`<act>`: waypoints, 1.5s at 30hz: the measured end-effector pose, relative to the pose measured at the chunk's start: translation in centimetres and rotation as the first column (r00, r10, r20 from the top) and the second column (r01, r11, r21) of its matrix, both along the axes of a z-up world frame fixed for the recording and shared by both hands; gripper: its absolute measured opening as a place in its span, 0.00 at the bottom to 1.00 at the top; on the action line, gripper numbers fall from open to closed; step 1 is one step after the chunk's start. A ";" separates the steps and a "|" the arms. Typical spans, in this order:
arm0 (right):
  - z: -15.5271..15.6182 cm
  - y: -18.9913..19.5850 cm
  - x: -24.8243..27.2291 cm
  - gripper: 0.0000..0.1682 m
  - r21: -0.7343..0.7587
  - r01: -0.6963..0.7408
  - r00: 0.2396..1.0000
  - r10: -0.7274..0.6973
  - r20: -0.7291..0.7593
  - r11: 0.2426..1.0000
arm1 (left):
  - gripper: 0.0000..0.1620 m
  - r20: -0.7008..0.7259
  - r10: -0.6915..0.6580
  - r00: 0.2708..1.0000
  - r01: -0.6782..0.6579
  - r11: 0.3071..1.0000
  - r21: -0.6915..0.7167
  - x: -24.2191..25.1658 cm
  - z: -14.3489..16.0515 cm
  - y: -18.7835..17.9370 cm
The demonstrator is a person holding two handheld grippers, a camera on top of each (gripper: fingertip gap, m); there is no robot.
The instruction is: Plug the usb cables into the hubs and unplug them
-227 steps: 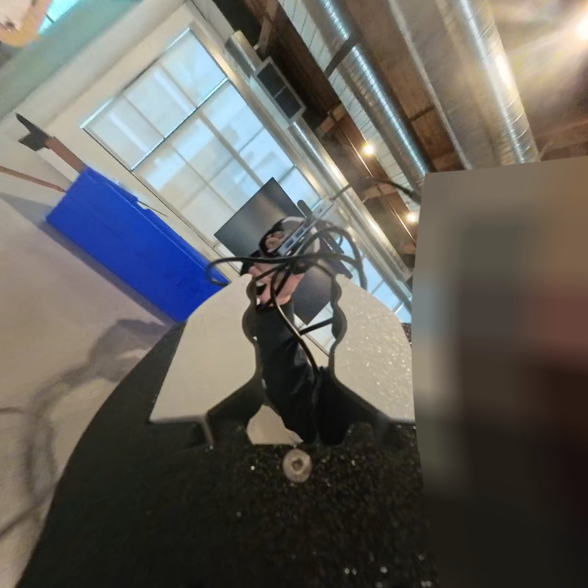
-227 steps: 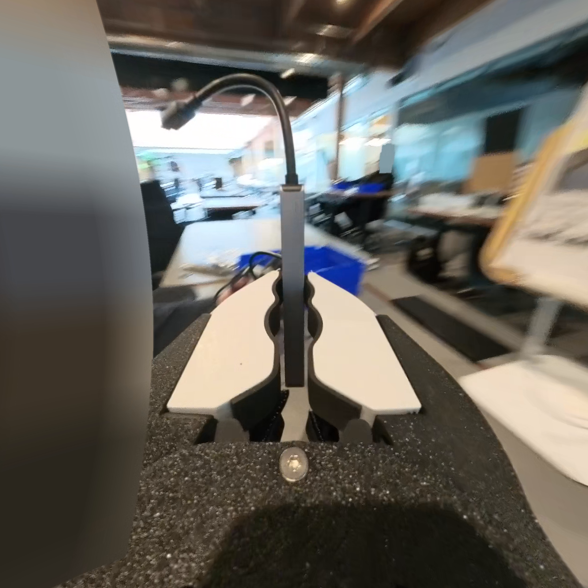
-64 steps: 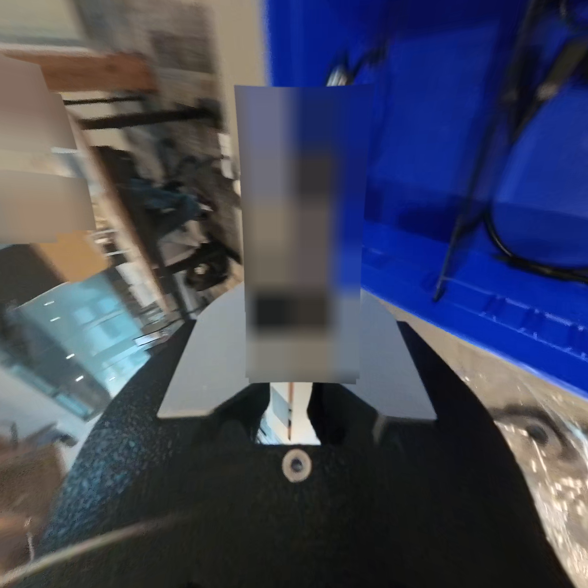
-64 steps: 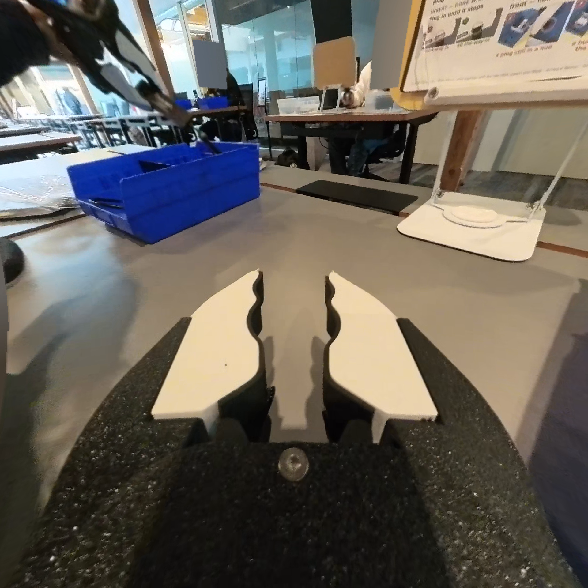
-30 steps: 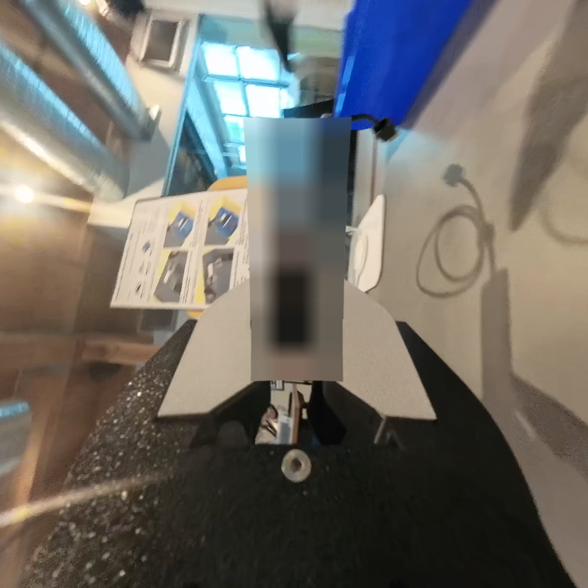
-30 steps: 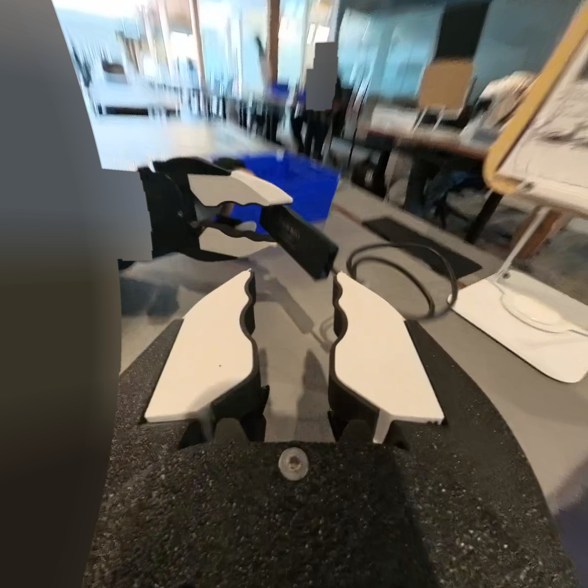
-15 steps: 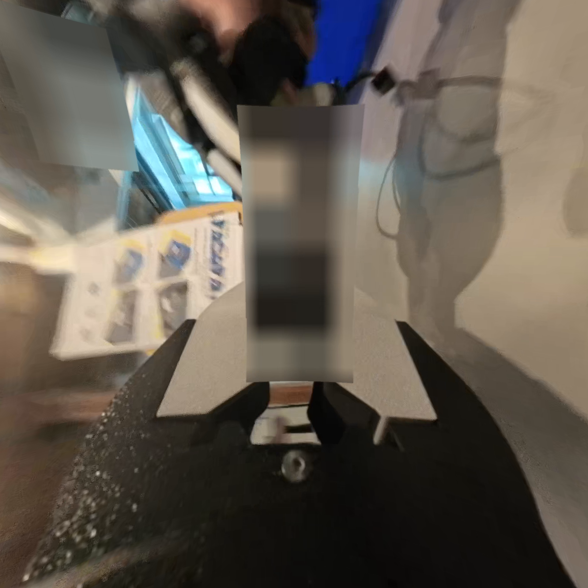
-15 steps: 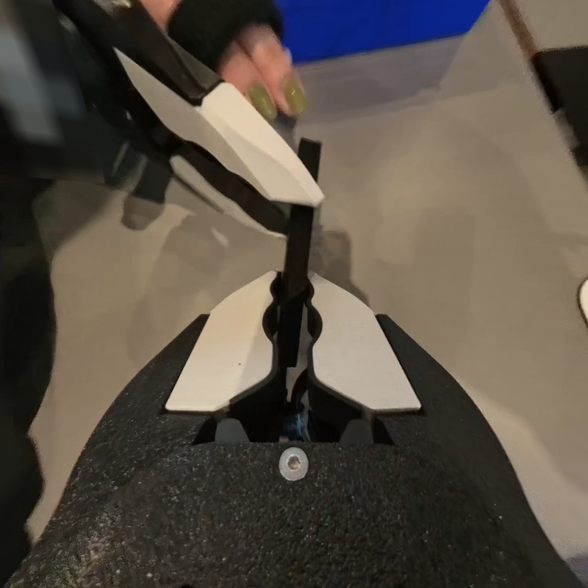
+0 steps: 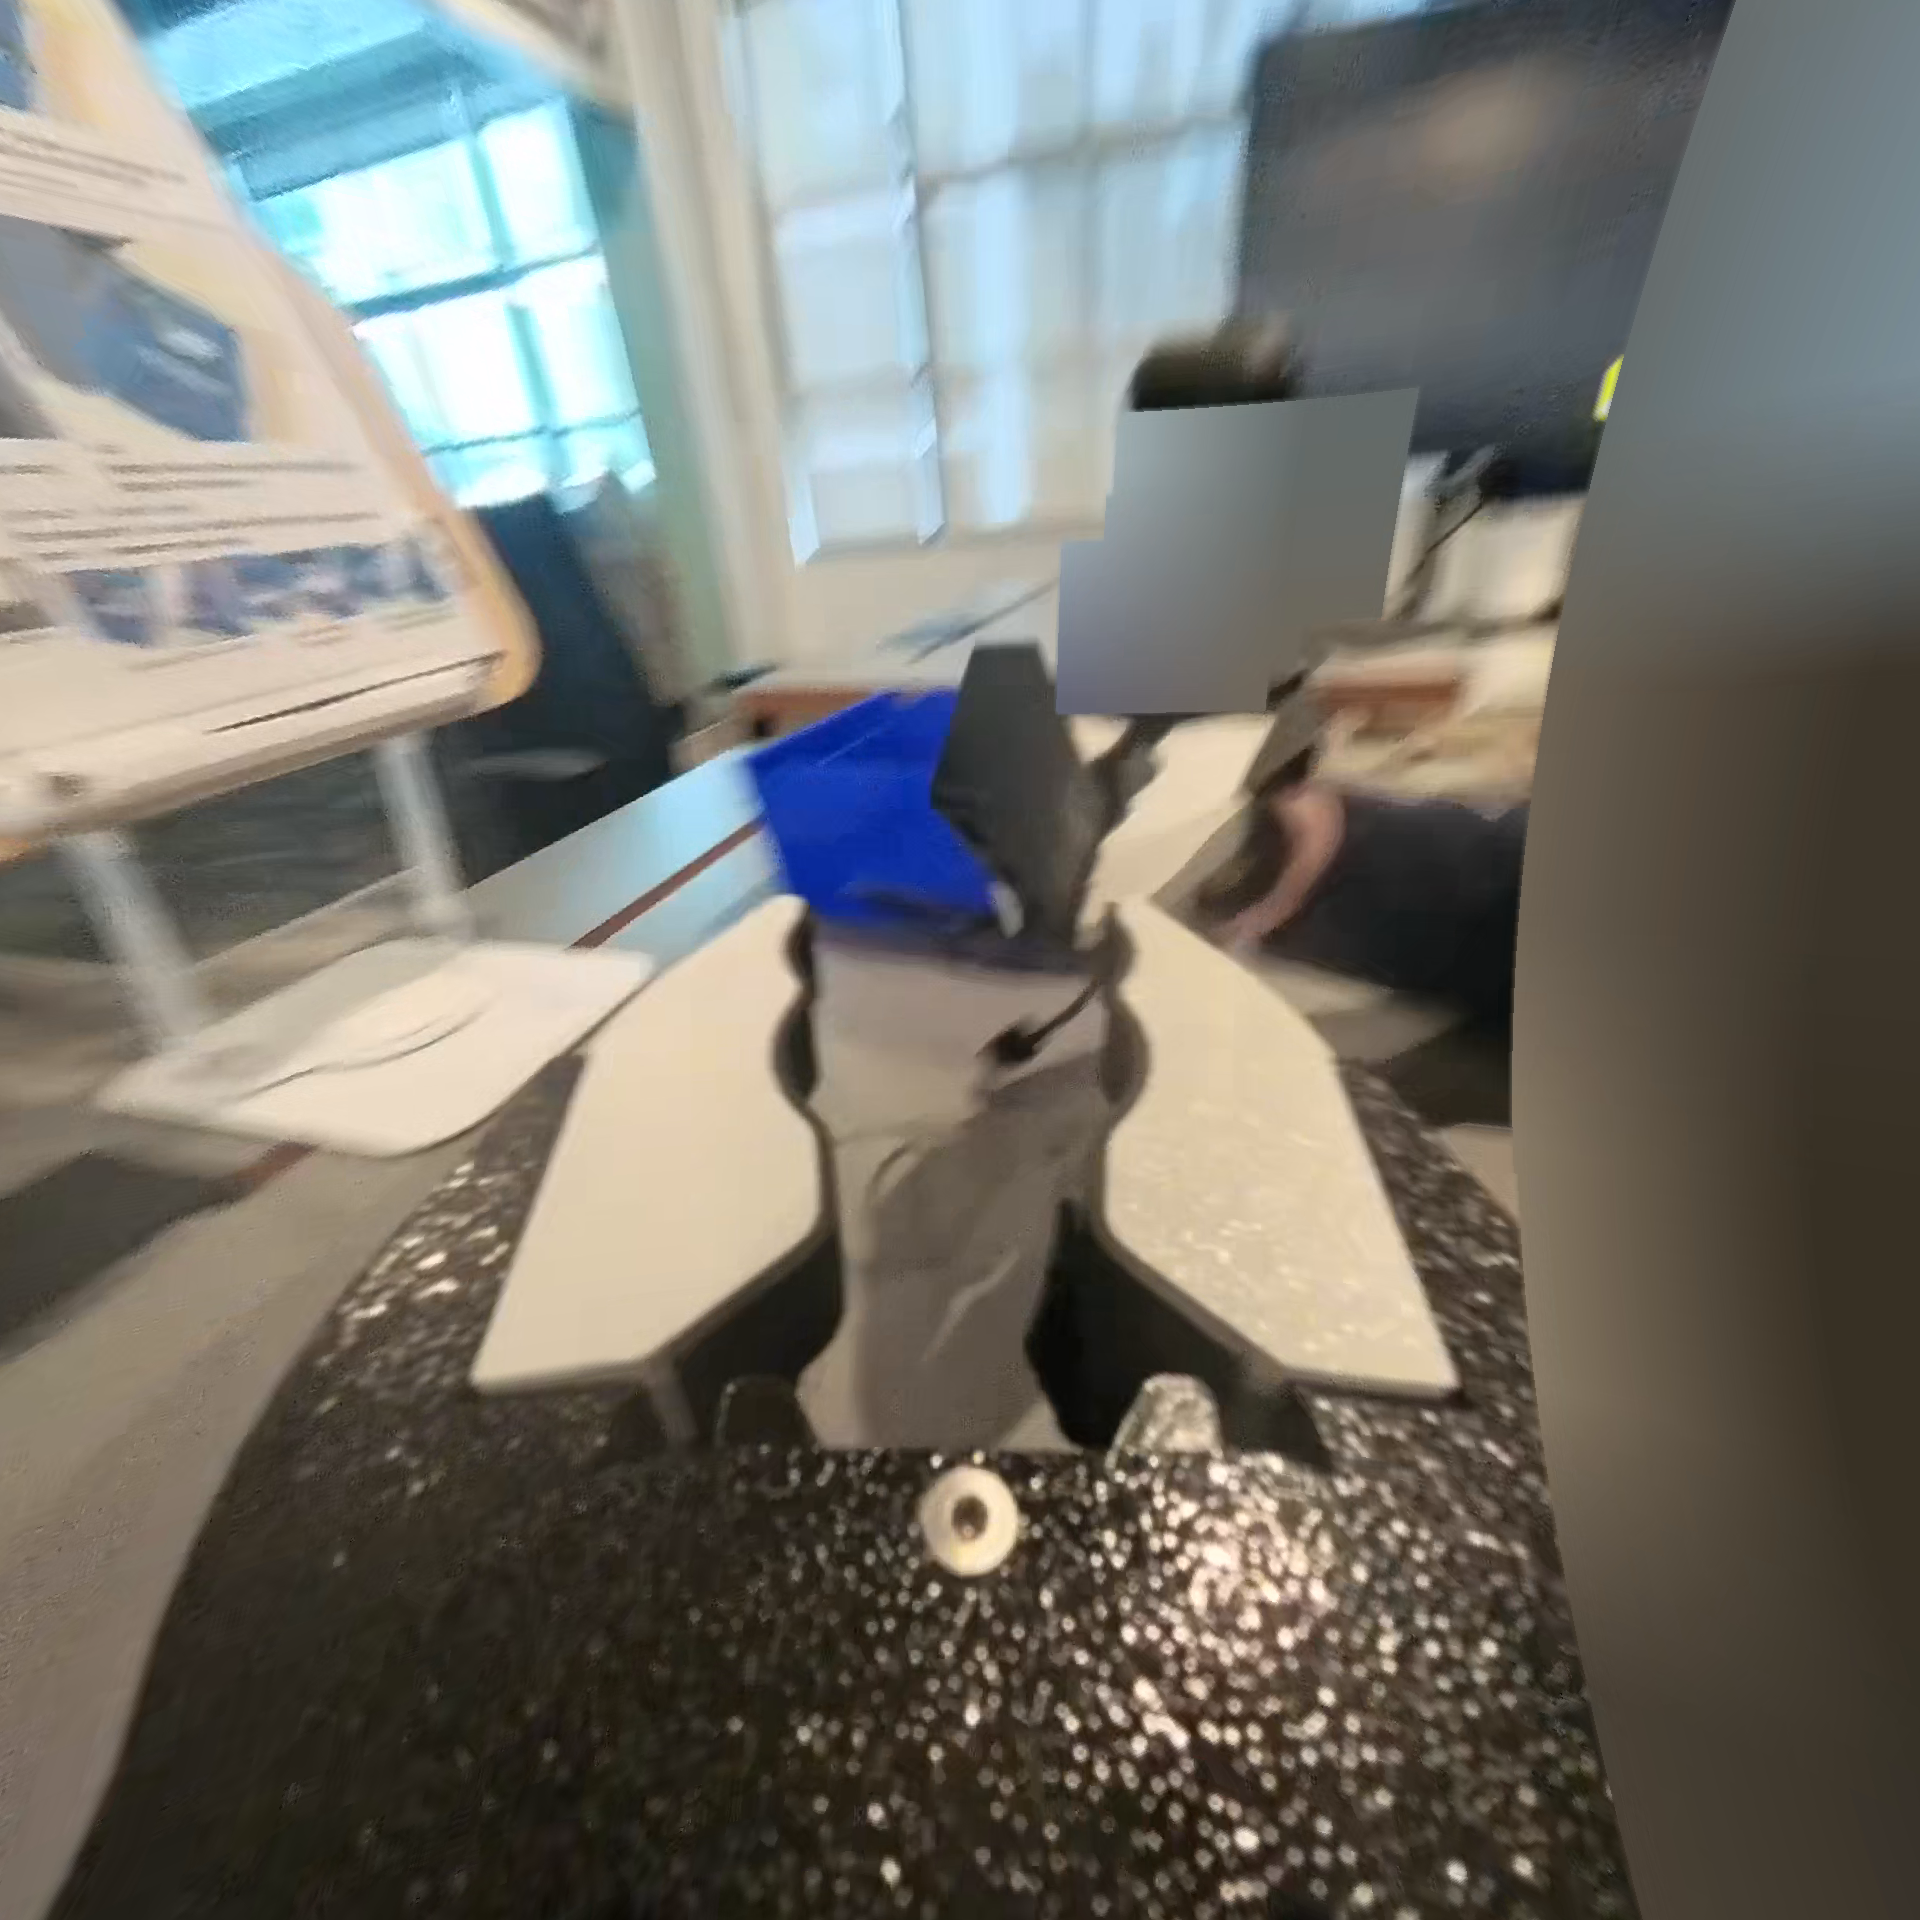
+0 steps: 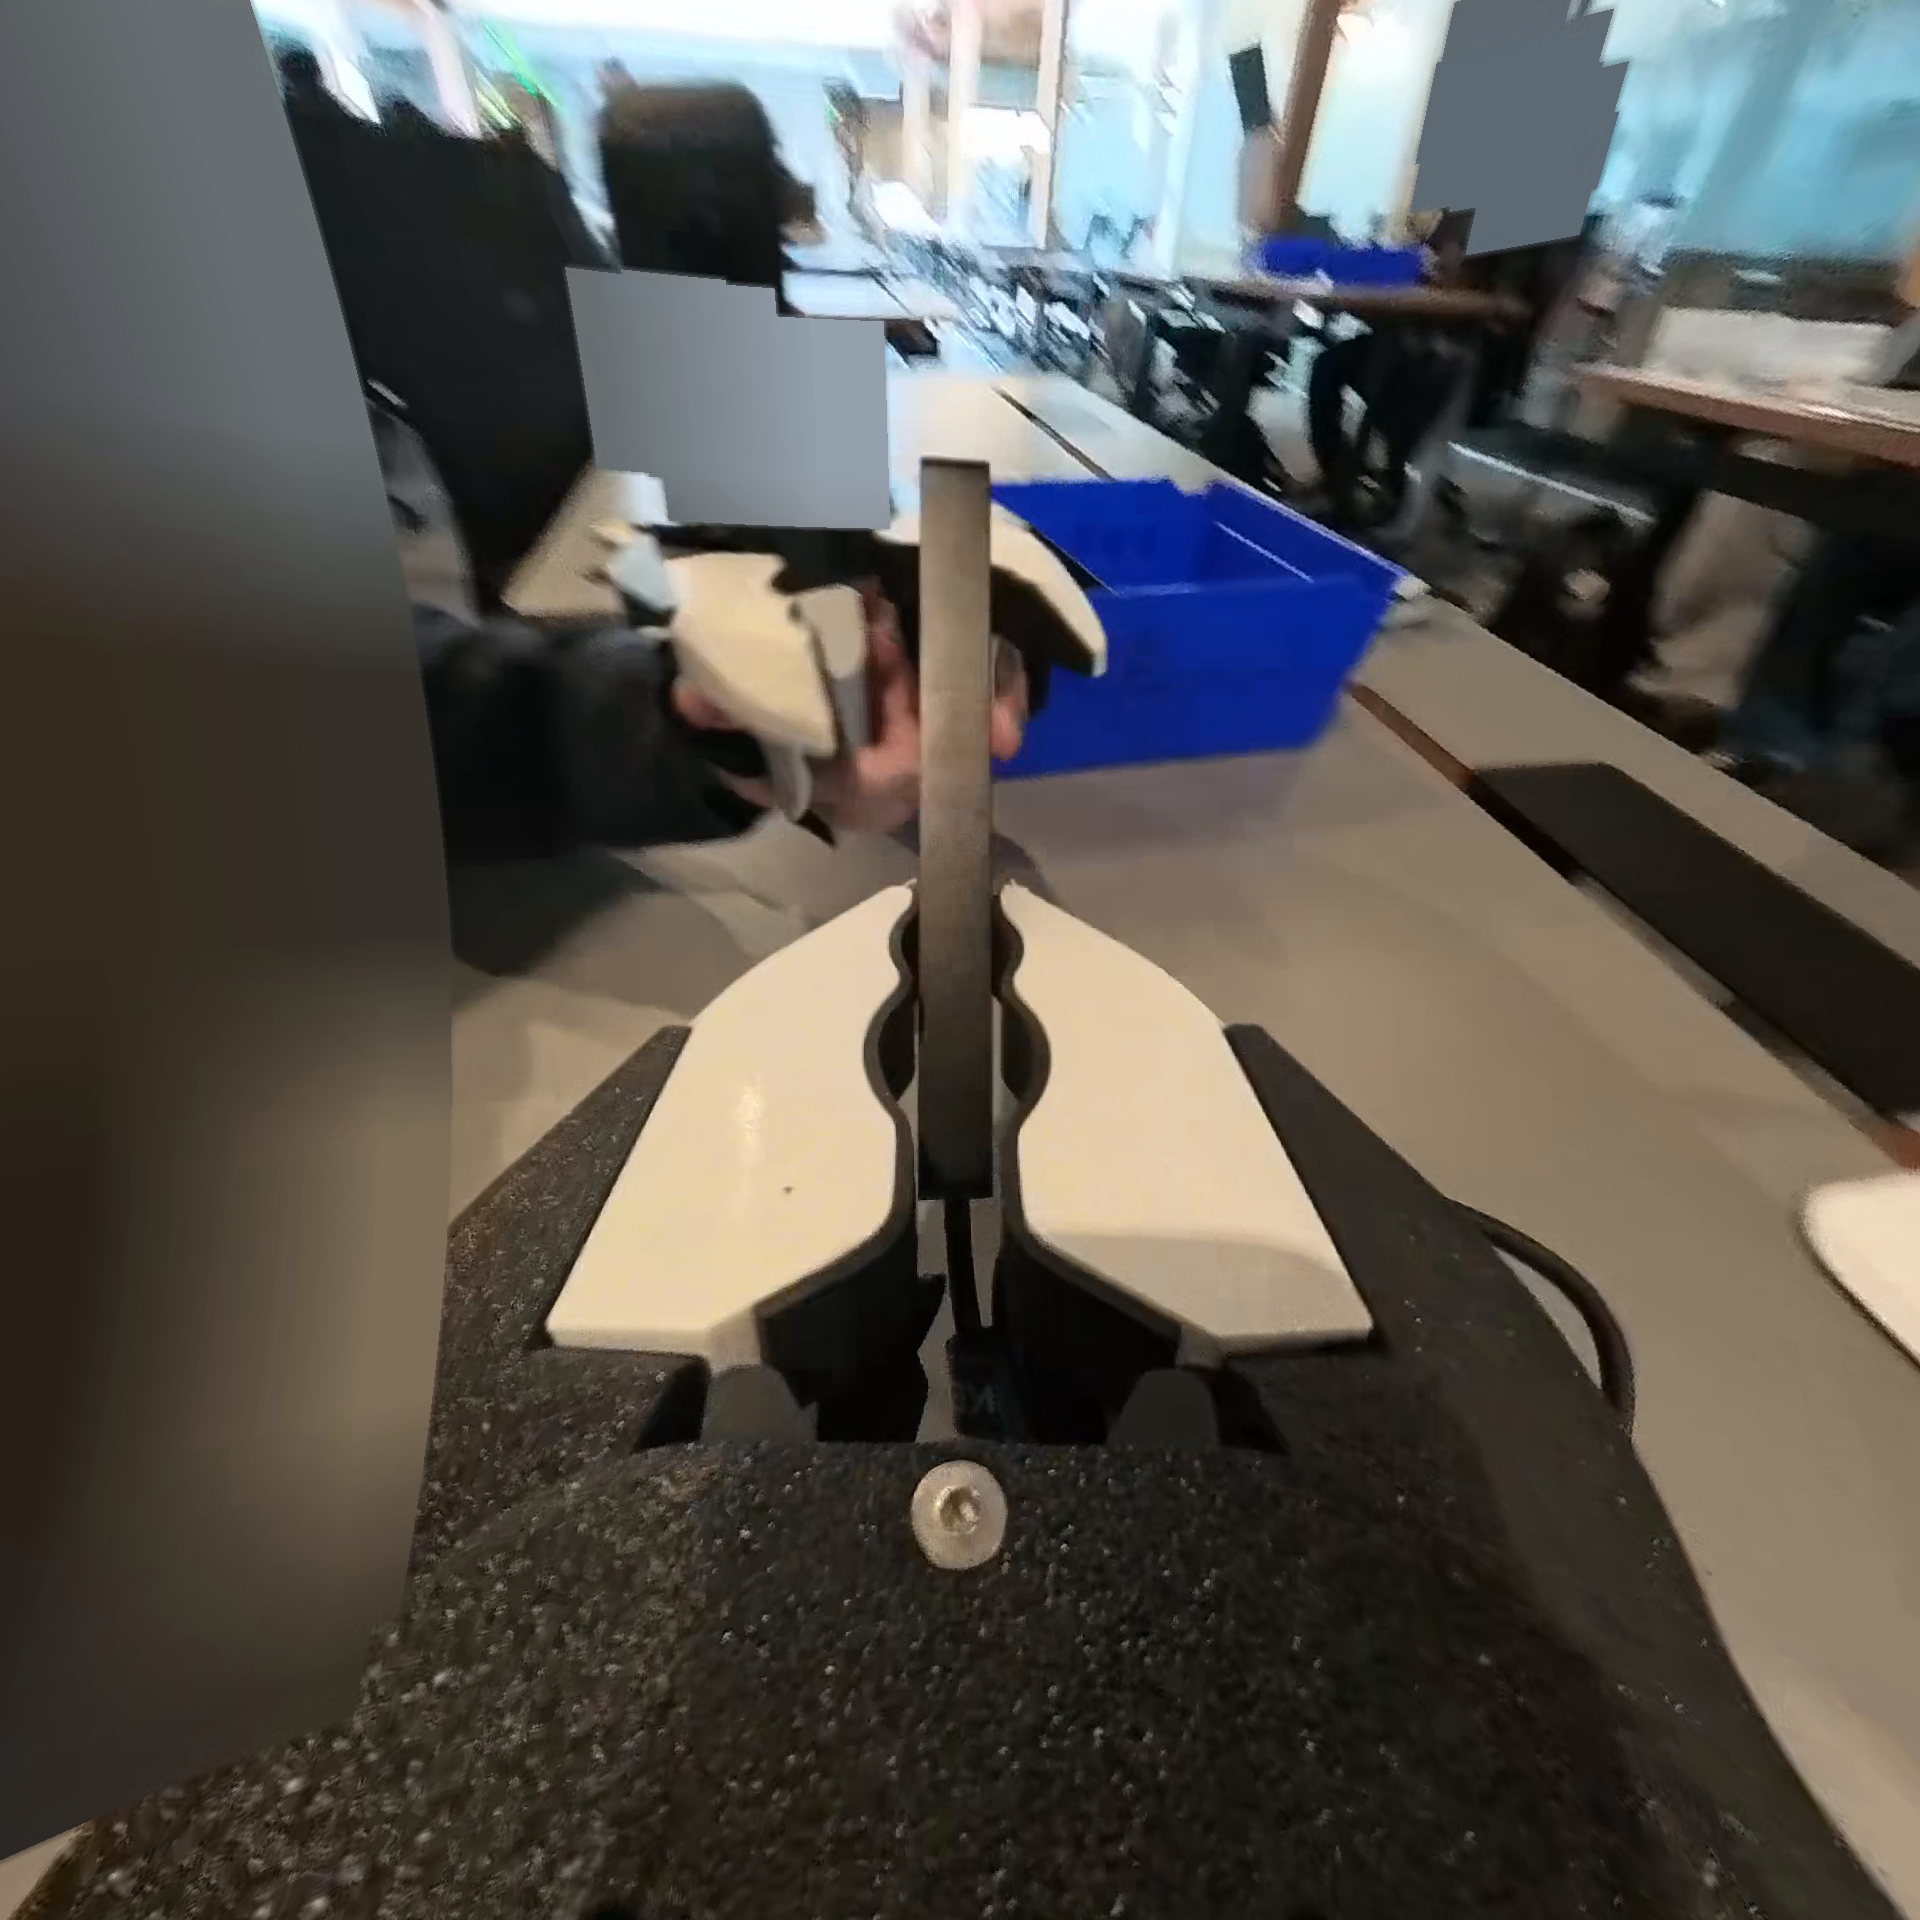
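My right gripper (image 10: 958, 899) is shut on a slim dark USB hub (image 10: 954, 727), which stands upright between the fingers above the grey table (image 10: 1299, 987). The hub's black cable (image 10: 1558, 1299) runs back under the gripper and loops out to the right. My left gripper (image 9: 956, 925) is open and empty. It also shows in the right wrist view (image 10: 748, 655), behind the hub and held in a hand. In the blurred left wrist view, the dark hub (image 9: 1008, 779) is ahead of the fingertips, with a black plug end (image 9: 1013, 1044) hanging below it.
A blue bin (image 10: 1195, 613) stands on the table behind the hub; it also shows in the left wrist view (image 9: 862, 821). A white stand base (image 9: 416, 1039) carries a tilted poster board (image 9: 156, 468) on the left. A black mat (image 10: 1714, 883) lies at the right.
My left gripper has let go of the hub, opened and drawn back. My right gripper has closed on the hub and now holds it upright.
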State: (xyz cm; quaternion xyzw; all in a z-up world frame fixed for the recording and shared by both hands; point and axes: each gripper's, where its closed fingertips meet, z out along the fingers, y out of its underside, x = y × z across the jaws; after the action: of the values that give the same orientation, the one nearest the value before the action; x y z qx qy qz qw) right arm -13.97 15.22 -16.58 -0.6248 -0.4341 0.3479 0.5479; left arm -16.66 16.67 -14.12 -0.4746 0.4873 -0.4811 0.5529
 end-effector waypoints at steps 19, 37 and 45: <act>-2.5 0.0 0.1 0.23 0.050 0.073 0.955 -0.084 0.284 0.996 | 0.06 -0.349 -0.081 0.934 0.134 0.982 0.131 0.8 -1.5 -1.9; -1.9 -0.7 0.0 0.07 0.130 0.113 0.954 -0.144 0.264 0.985 | 0.23 -0.391 0.079 0.917 -0.018 0.987 0.157 -2.3 0.5 -0.4; -0.6 -1.9 3.3 0.07 0.139 0.246 0.955 -0.265 0.135 0.959 | 0.19 -0.697 0.539 0.473 -0.591 0.781 0.203 -24.2 -1.9 10.4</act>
State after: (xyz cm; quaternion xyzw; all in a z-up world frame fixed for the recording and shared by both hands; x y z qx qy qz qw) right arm -10.70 13.34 -17.23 -0.6660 -0.4103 0.1985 0.5905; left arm -40.90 27.05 -15.98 -0.7753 0.4634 -0.0597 0.4251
